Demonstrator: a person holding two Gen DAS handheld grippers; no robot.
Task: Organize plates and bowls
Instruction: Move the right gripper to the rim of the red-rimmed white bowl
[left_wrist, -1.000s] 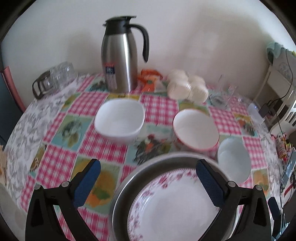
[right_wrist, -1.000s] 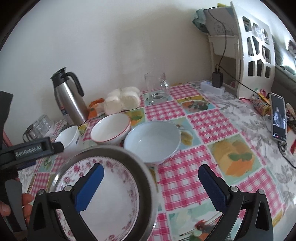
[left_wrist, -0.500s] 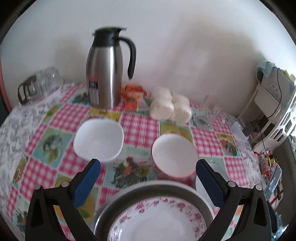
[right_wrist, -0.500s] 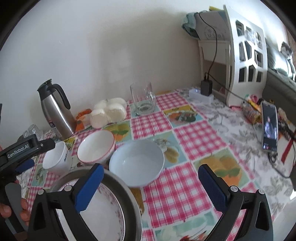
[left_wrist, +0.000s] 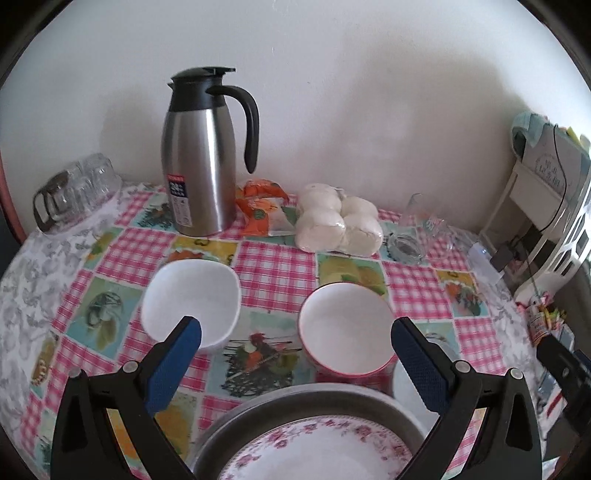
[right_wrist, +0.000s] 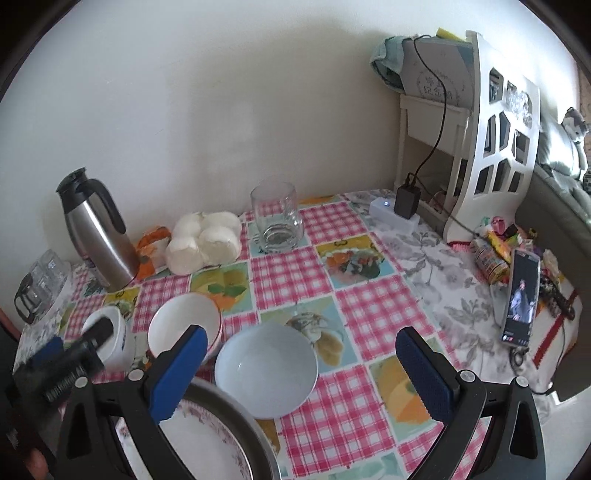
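A floral-rimmed plate (left_wrist: 314, 458) lies in a grey metal dish (left_wrist: 306, 397) at the table's near edge; both show in the right wrist view, plate (right_wrist: 199, 443), dish (right_wrist: 258, 443). Behind stand a white squarish bowl (left_wrist: 190, 295), a red-rimmed bowl (left_wrist: 345, 326) and a pale blue bowl (right_wrist: 266, 369). My left gripper (left_wrist: 295, 358) is open and empty above the dish. My right gripper (right_wrist: 301, 373) is open and empty above the pale blue bowl. The red-rimmed bowl (right_wrist: 184, 321) and white bowl (right_wrist: 110, 339) also show in the right wrist view.
A steel thermos jug (left_wrist: 203, 158), orange packet (left_wrist: 260, 206), bagged white buns (left_wrist: 338, 225) and a glass (right_wrist: 277, 218) stand at the back. Upturned glasses (left_wrist: 74, 188) are back left. A phone (right_wrist: 521, 299), a charger (right_wrist: 406, 201) and a white shelf (right_wrist: 491, 140) are right.
Both grippers have pulled back and risen; the plate and dish sit lower in both views. The left view has swung back to the right. Nothing on the table moved.
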